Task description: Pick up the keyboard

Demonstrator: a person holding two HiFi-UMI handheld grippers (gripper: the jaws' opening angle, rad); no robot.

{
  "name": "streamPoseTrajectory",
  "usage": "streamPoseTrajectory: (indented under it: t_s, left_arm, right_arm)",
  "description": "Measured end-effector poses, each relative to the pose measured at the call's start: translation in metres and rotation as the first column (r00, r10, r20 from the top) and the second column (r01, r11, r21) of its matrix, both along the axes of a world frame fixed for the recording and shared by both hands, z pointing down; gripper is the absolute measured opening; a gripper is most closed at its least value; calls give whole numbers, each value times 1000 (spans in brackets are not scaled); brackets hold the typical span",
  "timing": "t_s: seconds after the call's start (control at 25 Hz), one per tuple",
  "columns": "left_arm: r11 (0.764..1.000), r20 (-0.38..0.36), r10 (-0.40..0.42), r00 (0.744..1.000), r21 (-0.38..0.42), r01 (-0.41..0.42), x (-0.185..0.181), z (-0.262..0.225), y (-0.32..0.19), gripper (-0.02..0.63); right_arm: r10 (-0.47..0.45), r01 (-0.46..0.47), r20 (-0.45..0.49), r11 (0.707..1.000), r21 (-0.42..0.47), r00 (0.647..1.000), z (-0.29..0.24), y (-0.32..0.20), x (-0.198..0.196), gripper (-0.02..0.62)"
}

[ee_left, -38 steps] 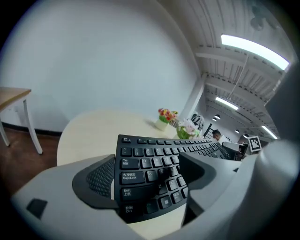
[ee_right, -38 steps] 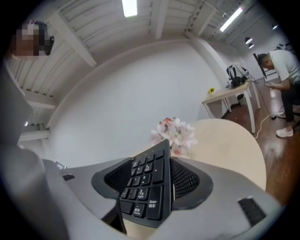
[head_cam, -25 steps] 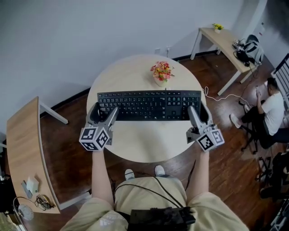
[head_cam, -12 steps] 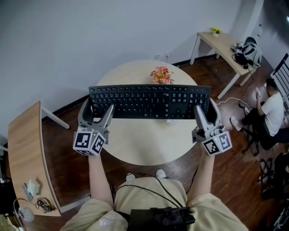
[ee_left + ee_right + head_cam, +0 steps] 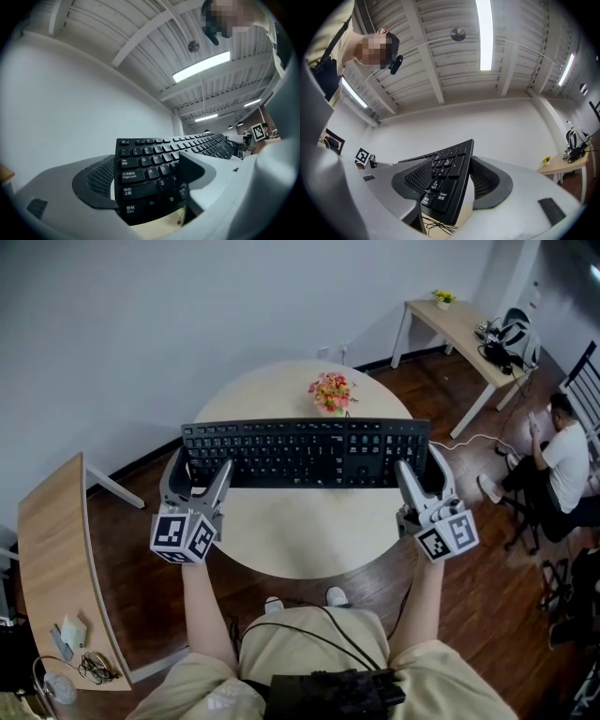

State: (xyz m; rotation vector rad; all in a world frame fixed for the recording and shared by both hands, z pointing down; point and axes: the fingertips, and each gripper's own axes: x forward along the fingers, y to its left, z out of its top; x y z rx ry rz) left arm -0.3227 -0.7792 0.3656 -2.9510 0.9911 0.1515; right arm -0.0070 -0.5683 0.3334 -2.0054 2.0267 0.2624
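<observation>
Left gripper (image 5: 199, 471): jaws closed on the left end of the long black plastic keyboard (image 5: 305, 454), one jaw on the key face and the other against the underside. Right gripper (image 5: 420, 465): jaws closed likewise on the number-pad end. The keyboard is held level, keys up, clear of the round pale wooden desk (image 5: 300, 535). A small pot of pink and yellow flowers (image 5: 330, 394) stands on the desk beyond it.

An office-like room: pale desks (image 5: 52, 549) by white walls (image 5: 141, 324), a dark wood floor (image 5: 136, 540), ceiling strip lights (image 5: 201, 67).
</observation>
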Motion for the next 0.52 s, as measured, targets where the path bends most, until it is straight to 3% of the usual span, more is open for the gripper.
streamPoseTrajectory:
  t_s: [0.52]
  left_arm:
    - [1000, 19, -2, 1000, -15, 3, -2, 2, 11, 408]
  right_arm:
    - [-9, 9, 15, 1000, -4, 1000, 2, 8, 2, 266]
